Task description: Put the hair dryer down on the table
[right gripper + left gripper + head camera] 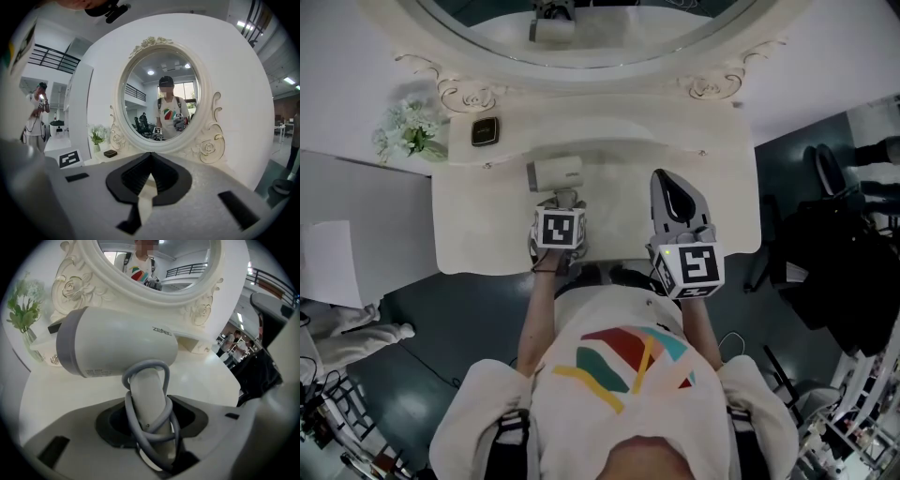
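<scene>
In the head view the left gripper reaches over the pale table with the dryer at its far end, the barrel lying crosswise over the middle of the table, nearer than the mirror; the right gripper lies to the right, well apart from the dryer, and flowers and a small dark box sit at the far left. In the left gripper view the jaws stand partly apart and clamp the handle, which has the grey cord looped round it; the barrel, grey end to the left, shows above the tabletop, and I cannot tell whether it touches the surface. So the task looks unfinished: the dryer is over the table, but lowering it and letting go are left. A small brand mark sits on the barrel's side and a line of fine print by the grey end, both too small to read. In the right gripper view the jaws are closed tip to tip with nothing between them, facing the mirror; no writing shows there
</scene>
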